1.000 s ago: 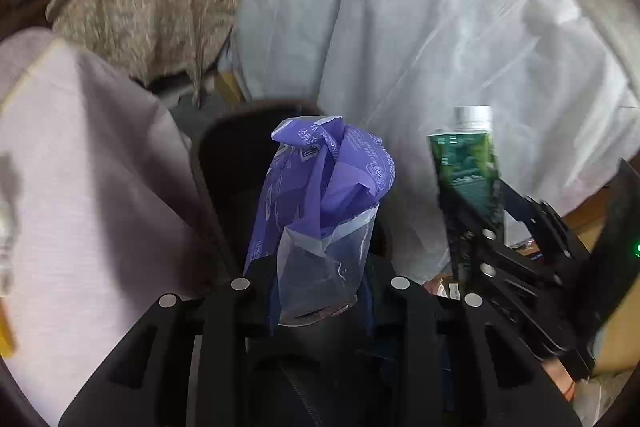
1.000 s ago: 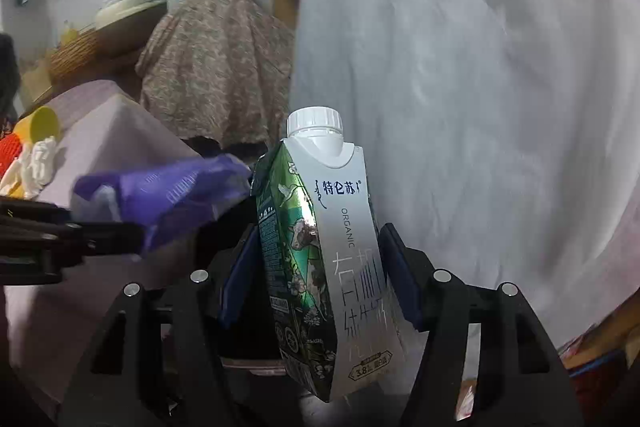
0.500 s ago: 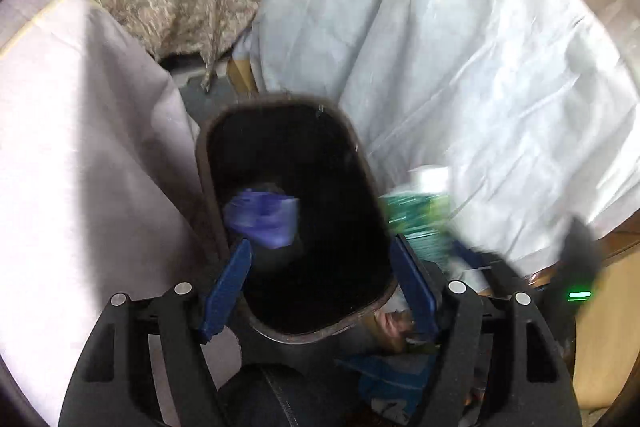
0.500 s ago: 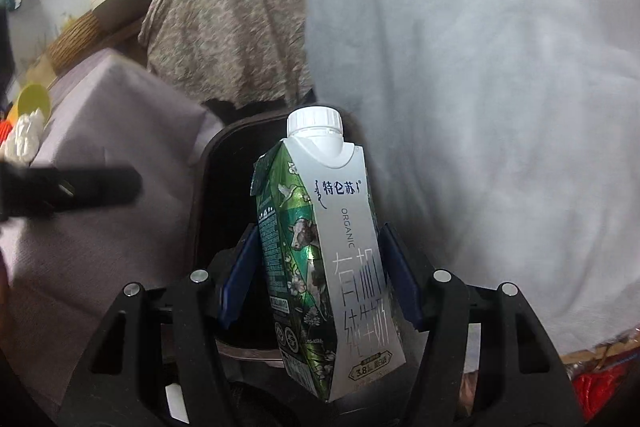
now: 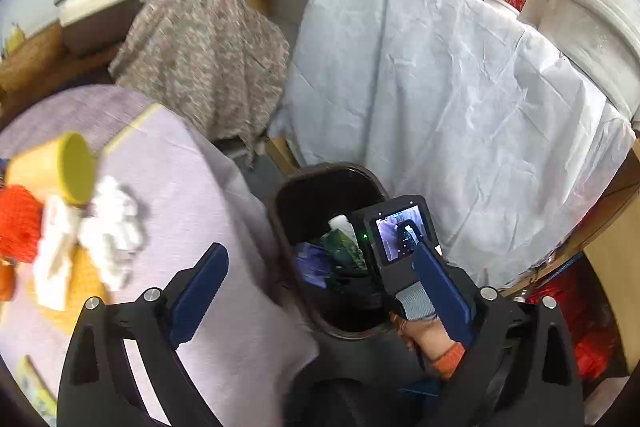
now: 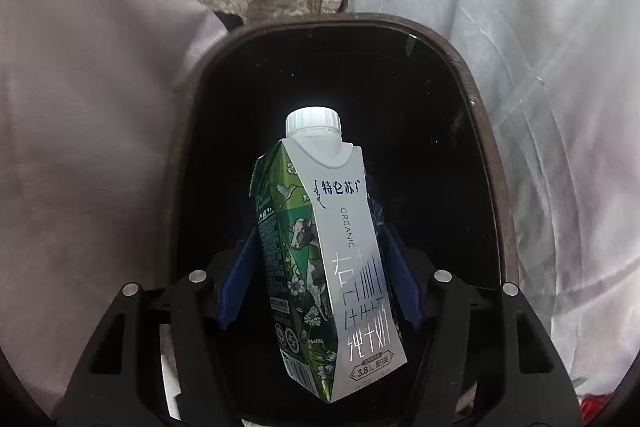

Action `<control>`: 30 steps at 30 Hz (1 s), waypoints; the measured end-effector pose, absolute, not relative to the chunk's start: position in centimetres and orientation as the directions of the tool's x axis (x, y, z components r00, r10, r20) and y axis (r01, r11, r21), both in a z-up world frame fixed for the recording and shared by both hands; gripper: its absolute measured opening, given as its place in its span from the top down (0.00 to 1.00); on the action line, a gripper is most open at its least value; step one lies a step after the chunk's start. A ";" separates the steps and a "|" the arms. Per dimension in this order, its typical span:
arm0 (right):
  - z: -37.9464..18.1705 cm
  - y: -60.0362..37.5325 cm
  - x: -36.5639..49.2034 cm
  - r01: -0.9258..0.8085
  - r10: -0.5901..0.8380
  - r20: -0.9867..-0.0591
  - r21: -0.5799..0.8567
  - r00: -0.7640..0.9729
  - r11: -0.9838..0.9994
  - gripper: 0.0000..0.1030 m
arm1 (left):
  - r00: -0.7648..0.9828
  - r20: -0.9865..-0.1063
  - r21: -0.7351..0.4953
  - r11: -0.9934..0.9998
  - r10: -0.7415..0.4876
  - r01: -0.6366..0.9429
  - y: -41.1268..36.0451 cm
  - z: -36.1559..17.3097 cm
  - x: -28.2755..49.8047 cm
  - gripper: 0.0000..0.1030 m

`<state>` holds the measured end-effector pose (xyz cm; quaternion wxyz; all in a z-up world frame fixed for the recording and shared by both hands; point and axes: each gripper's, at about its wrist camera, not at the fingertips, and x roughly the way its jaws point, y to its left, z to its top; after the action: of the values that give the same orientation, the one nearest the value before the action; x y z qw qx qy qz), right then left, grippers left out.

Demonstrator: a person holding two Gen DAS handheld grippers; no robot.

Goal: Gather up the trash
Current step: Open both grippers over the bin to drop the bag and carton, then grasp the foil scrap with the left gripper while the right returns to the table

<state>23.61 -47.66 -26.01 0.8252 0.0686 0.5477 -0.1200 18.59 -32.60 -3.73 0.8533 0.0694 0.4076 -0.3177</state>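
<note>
Over the dark bin (image 6: 492,155), the right tool (image 6: 320,283) grips a milk carton (image 6: 332,267) by its flat sides, cap up. It looks light and crushable, so mid-body suits. The left tool (image 5: 320,287) has just been opening and stands wide, empty.

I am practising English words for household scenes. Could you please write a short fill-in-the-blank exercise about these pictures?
1. The right gripper is shut on a milk ____ with a white cap.
2. The milk carton is held above the opening of the dark ____.
3. The left gripper has just been opening, and between its fingers there is ____.
4. A purple wrapper lies ____ the trash bin.

Missing words: carton; trash bin; nothing; inside
</note>
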 end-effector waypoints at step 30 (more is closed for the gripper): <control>-6.2 -35.3 9.9 0.103 -0.078 -0.540 0.015 0.838 0.995 0.14 | 0.711 -0.537 -0.052 0.859 -0.455 0.510 -14.3 0.0 9.9 0.05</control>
<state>9.94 -35.28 -6.16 0.9584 0.0218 0.2807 -0.0473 9.90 -14.28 0.04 0.9235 0.0500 0.2765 -0.2611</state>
